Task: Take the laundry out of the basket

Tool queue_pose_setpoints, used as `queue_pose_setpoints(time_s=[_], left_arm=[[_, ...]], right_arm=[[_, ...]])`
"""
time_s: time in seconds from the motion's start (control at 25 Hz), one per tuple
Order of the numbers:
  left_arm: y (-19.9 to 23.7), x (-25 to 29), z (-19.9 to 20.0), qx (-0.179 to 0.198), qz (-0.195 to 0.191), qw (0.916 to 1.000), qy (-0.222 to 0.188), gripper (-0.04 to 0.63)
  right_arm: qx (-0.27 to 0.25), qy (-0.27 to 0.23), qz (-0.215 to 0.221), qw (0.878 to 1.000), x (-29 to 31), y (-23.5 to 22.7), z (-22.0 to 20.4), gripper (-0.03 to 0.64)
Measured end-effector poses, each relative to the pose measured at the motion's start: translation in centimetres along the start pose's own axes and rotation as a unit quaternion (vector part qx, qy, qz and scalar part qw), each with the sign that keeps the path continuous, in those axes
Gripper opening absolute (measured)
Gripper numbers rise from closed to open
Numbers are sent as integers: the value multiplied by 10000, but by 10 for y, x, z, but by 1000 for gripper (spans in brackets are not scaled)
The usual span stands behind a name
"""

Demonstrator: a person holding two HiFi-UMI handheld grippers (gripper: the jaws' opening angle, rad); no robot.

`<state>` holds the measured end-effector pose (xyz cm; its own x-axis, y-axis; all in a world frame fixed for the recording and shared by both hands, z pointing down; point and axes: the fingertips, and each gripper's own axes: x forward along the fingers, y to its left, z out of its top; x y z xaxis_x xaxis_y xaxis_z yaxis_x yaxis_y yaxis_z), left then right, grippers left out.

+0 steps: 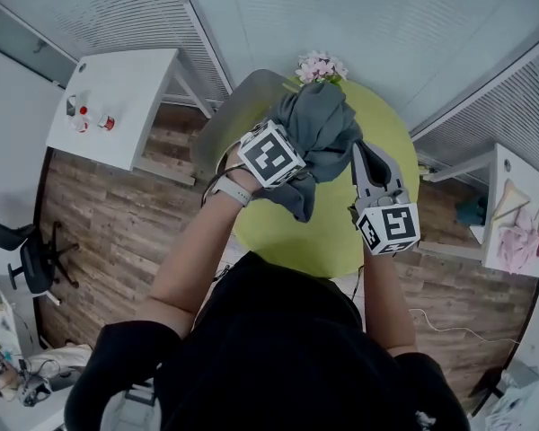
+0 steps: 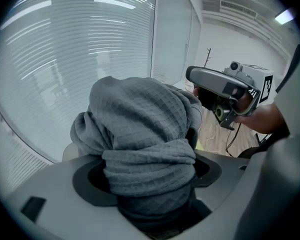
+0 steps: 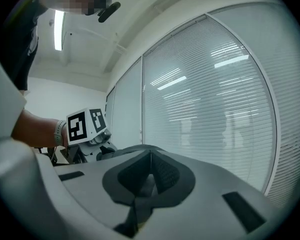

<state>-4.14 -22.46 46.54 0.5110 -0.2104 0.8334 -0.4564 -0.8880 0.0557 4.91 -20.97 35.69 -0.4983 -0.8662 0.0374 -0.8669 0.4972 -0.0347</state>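
Observation:
A dark grey waffle-knit garment [image 1: 321,119] is bunched up and held in the air above a round lime-green surface [image 1: 292,236]. My left gripper [image 1: 307,151] is shut on it. In the left gripper view the cloth [image 2: 140,129] fills the gap between the jaws and piles up over them. My right gripper [image 1: 365,156] hangs just right of the cloth, level, with its jaws together and nothing between them; in the right gripper view [image 3: 150,168] the pads meet. No basket shows in any view.
A grey chair [image 1: 226,119] and a bunch of pink flowers [image 1: 321,65] stand at the far side of the green surface. A white table [image 1: 117,97] is at the left, another [image 1: 521,214] at the right. Glass walls with blinds run behind.

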Motion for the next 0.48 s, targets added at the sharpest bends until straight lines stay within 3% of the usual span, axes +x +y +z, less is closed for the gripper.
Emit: queue_pose_setpoints(time_s=[0.48], left_arm=[[-121,49,66,583,-735,9955,-126,400]], right_arm=[[-54,-28,-728,9973,-93,-65,-2,23]])
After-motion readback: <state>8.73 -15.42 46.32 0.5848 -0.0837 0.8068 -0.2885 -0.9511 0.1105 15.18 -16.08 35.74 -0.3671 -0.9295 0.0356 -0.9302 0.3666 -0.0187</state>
